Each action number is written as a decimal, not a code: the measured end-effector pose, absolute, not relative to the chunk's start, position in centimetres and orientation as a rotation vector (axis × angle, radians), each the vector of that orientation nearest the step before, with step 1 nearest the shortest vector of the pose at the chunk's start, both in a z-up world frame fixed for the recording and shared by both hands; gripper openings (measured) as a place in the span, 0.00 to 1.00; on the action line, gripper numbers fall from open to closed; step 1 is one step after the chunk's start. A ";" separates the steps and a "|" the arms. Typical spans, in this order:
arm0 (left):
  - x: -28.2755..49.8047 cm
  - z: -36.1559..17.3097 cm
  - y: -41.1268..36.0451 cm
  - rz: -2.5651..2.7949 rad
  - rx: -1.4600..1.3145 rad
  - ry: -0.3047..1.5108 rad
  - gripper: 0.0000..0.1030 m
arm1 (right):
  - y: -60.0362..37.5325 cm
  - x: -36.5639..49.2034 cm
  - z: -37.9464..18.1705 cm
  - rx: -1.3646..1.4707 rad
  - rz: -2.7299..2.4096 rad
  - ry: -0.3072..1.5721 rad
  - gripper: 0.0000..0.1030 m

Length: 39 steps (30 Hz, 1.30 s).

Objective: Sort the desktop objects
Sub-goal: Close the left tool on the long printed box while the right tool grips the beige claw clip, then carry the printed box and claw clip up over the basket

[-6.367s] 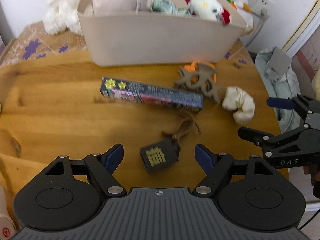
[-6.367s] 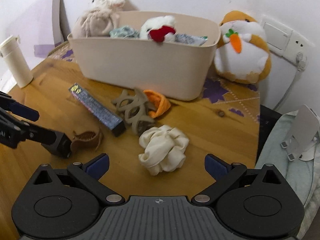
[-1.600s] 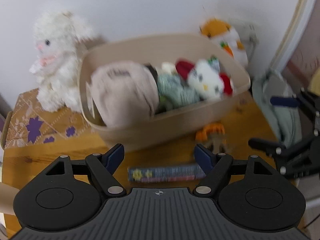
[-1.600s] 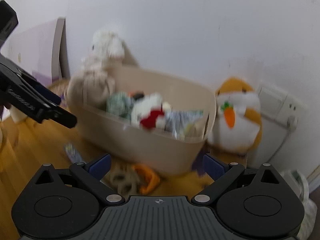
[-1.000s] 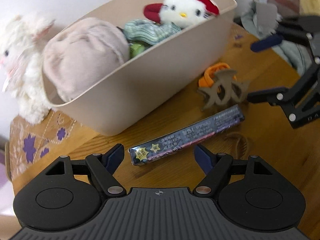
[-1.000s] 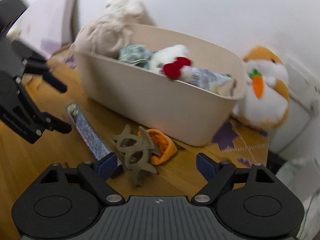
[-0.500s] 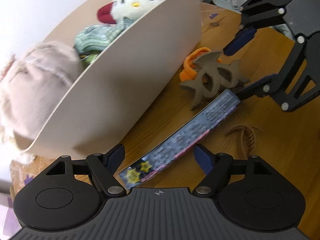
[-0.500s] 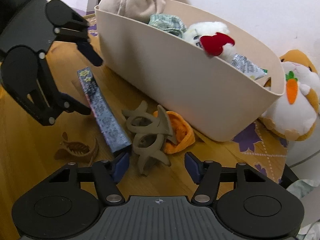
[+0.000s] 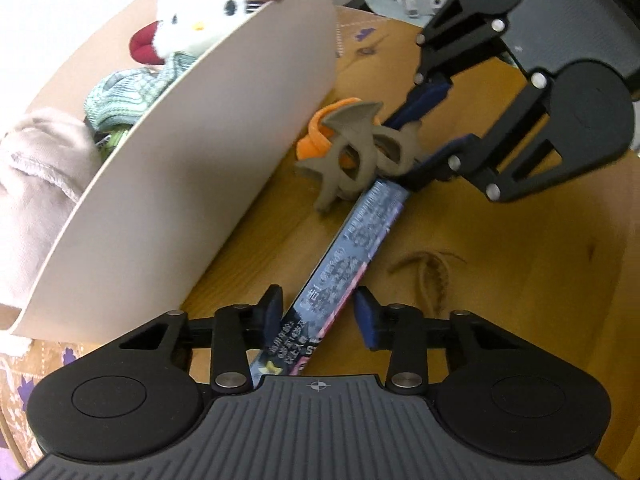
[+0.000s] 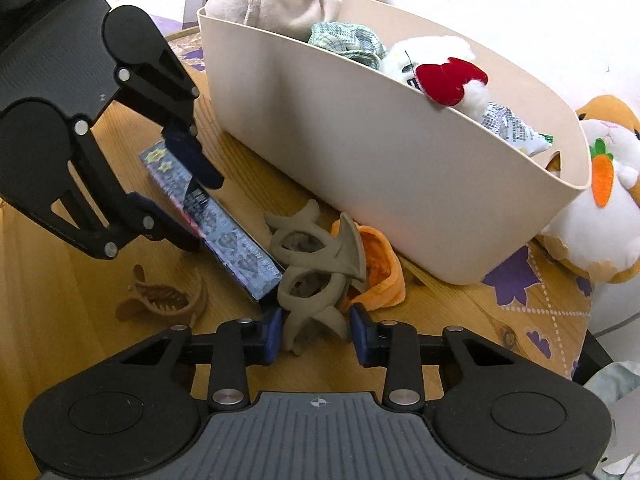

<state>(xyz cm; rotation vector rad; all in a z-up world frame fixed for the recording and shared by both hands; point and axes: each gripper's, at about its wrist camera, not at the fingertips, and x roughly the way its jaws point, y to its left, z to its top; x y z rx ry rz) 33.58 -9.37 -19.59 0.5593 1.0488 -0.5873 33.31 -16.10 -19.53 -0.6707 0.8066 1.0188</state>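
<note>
1. Closing around the near end of a long flat dark-blue printed box (image 9: 352, 248), the left gripper (image 9: 320, 314) has that box between its blue pads; the left pad seems to touch the box edge, while a sliver of table shows beside the right pad, so a firm pinch cannot be confirmed.
2. Lying flat on the round wooden table (image 9: 520, 280), the box runs from 6 o'clock toward 1 o'clock in the left wrist view.
3. At its far end the right gripper (image 10: 316, 330) is also narrowing, its jaws on either side of the lower prongs of a grey-brown plastic claw hair clip (image 10: 316, 264); the left pad looks to be against a prong, the right one just beside it.
4. The clip rests against the far end of the box and on a crumpled orange fabric piece (image 10: 380, 264), which sits at the clip's 3 o'clock in the right wrist view.
5. A smaller brown toothed hair clip (image 10: 164, 300) lies on the wood at 9 o'clock from the right gripper, apart from the box.
6. A beige plastic tub (image 10: 380, 152) stands just beyond these things, holding a white plush cat with a red bow (image 10: 436, 72), a green knitted cloth (image 10: 348, 40) and a pale pink drawstring pouch (image 10: 276, 0).
7. An orange-and-white plush with a carrot (image 10: 604, 200) sits at the tub's 3 o'clock.
</note>
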 end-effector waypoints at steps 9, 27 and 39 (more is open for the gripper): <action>31.8 -19.2 -9.0 -0.649 0.559 1.069 0.23 | -17.8 32.4 -18.0 -0.633 0.998 0.791 0.32; 29.7 -16.1 -7.4 -0.608 0.422 1.053 0.23 | -22.2 32.1 -14.6 -0.509 0.914 0.756 0.32; 29.1 -11.5 -5.4 -0.560 0.361 0.947 0.23 | -23.6 32.1 -9.5 -0.484 0.866 0.639 0.32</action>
